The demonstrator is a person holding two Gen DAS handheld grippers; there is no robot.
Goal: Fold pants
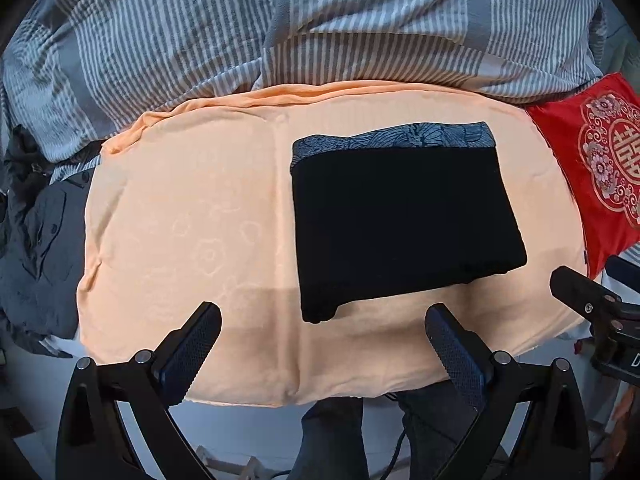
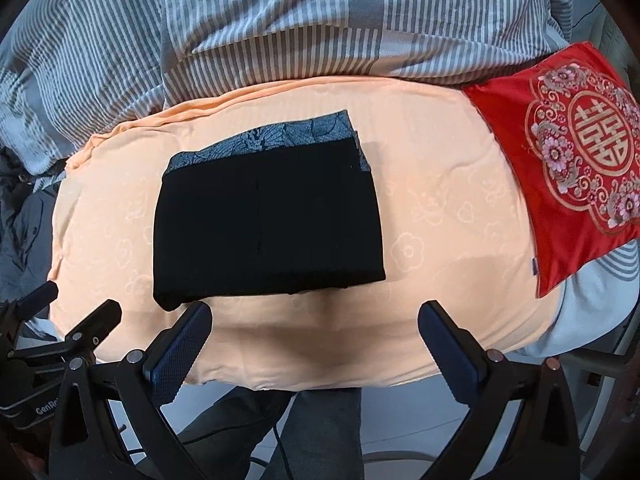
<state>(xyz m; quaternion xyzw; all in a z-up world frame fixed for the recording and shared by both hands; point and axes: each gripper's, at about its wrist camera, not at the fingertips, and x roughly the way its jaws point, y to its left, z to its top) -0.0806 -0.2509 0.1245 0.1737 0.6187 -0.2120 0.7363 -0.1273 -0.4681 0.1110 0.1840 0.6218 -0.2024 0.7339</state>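
bed: striped duvet (image 1: 168, 32) | peach sheet (image 1: 192, 208) | red cushion (image 2: 568, 152) | pale floor (image 1: 248, 428)

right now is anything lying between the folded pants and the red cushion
No, only bare peach blanket lies between the pants and the cushion, clearest in the right wrist view.

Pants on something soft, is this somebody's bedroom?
Probably a bedroom. The folded pants lie on a peach sheet over what looks like a bed, with a striped duvet bunched behind and a red cushion beside it.
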